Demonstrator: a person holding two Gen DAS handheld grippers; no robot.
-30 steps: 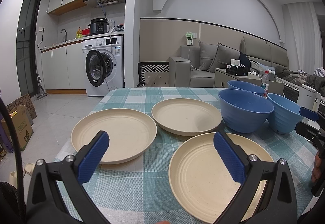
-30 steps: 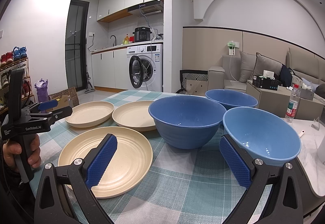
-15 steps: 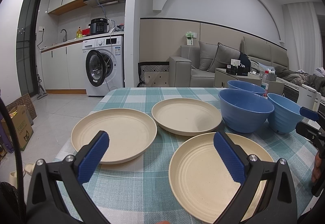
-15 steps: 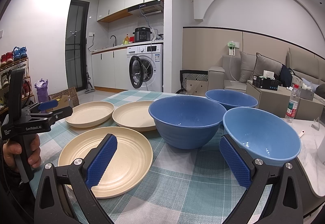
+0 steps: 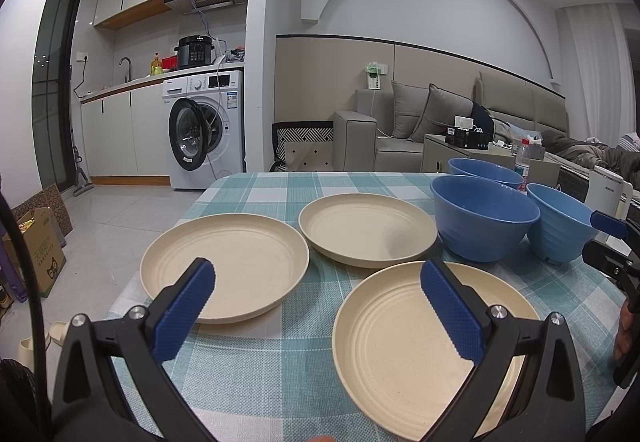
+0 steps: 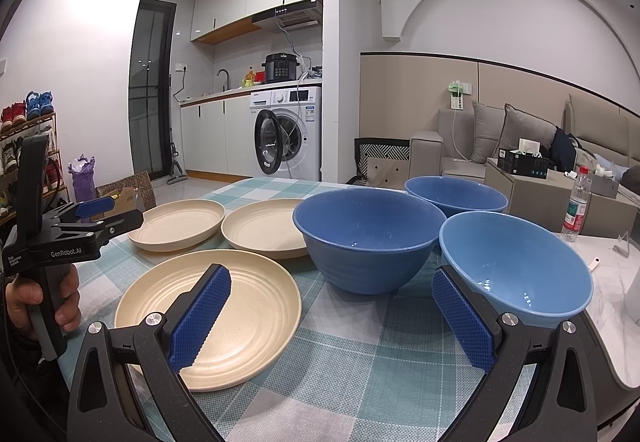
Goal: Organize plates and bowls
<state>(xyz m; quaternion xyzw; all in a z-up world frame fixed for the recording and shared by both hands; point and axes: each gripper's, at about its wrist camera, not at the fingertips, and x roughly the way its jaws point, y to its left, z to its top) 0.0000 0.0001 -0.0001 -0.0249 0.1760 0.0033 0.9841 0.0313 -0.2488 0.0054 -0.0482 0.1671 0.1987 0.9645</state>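
Three cream plates lie on the checked tablecloth: a left plate (image 5: 228, 266), a far plate (image 5: 366, 228) and a near plate (image 5: 404, 346). Three blue bowls stand to their right: a big dark bowl (image 5: 484, 222), a back bowl (image 5: 486, 171) and a lighter bowl (image 5: 560, 228). My left gripper (image 5: 318, 306) is open and empty, held above the near edge between the left and near plates. My right gripper (image 6: 330, 316) is open and empty, in front of the near plate (image 6: 240, 306), the dark bowl (image 6: 368, 238) and the lighter bowl (image 6: 516, 266).
The table's left edge (image 5: 132, 294) drops to the tiled floor. A white kettle (image 5: 606, 191) stands beyond the bowls on the right. A water bottle (image 6: 576, 203) stands on a side unit. The washing machine (image 5: 204, 129) and sofa (image 5: 400, 129) are far behind.
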